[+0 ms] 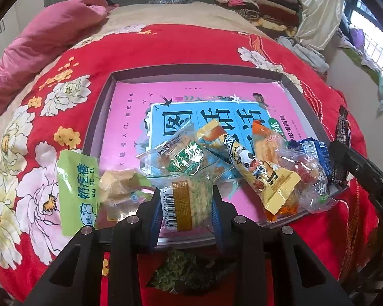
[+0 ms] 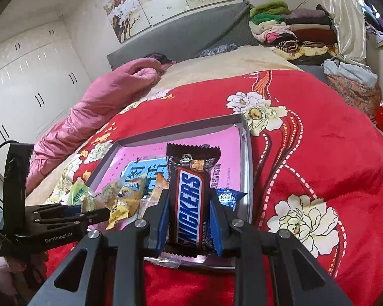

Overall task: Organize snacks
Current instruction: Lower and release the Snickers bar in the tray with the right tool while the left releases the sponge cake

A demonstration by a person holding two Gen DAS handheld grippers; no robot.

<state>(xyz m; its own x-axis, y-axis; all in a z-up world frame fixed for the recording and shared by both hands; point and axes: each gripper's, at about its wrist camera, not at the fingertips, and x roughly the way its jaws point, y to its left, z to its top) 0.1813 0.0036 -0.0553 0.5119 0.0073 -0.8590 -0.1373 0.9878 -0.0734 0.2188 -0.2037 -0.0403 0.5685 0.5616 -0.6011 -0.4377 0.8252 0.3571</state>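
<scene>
A shallow grey box (image 1: 99,117) with a pink picture base lies on the red flowered bedspread. Several wrapped snacks are heaped in its near half: a yellow cow-print bar (image 1: 252,168), an orange packet (image 1: 265,137), a clear candy bag (image 1: 303,176). My left gripper (image 1: 186,199) is shut on a clear-wrapped pastry with a barcode label (image 1: 183,201), just above the box's near edge. My right gripper (image 2: 189,204) is shut on a Snickers bar (image 2: 189,199), held upright over the box's near right corner (image 2: 245,196). A green milk-candy bag (image 1: 76,186) lies on the bedspread left of the box.
A pink quilt (image 2: 99,107) is bunched along the bed's left side. Folded clothes (image 2: 293,28) are piled at the far right by the grey headboard (image 2: 181,35). White wardrobe doors (image 2: 25,81) stand at the left. Red bedspread (image 2: 319,158) right of the box lies bare.
</scene>
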